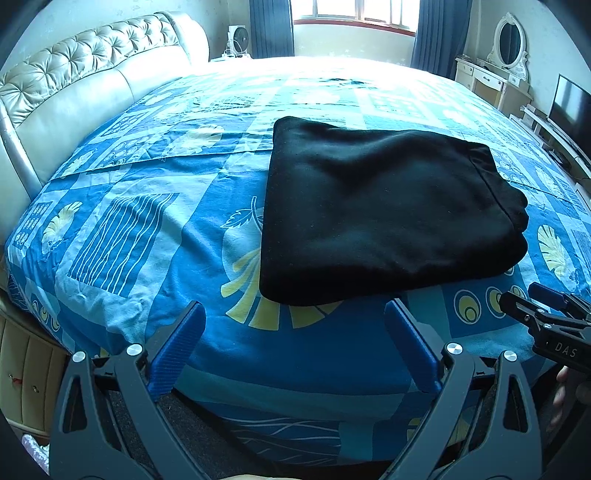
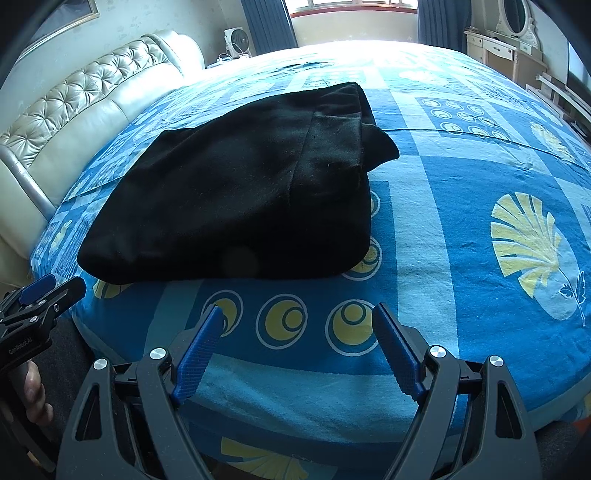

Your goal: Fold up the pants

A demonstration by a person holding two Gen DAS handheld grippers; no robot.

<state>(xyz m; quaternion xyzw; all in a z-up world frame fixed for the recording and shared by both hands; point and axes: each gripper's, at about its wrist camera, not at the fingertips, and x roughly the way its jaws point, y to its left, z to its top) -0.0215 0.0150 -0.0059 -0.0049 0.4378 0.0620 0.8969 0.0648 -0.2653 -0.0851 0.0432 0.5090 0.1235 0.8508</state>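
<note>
The black pants [image 1: 384, 210] lie folded into a thick rectangle on the blue patterned bedspread [image 1: 147, 221]; they also show in the right wrist view [image 2: 236, 195], with the waistband end at the far right. My left gripper [image 1: 295, 314] is open and empty, just in front of the pants' near edge. My right gripper [image 2: 297, 314] is open and empty, in front of the pants' right end. The right gripper also shows at the right edge of the left wrist view [image 1: 532, 299], and the left gripper at the left edge of the right wrist view [image 2: 55, 288].
A tufted cream headboard [image 1: 85, 85] runs along the left. A white fan [image 1: 238, 38] and a window with blue curtains [image 1: 354, 11] are at the back. A dressing table with an oval mirror [image 1: 506, 48] and a TV [image 1: 572, 107] stand at the right.
</note>
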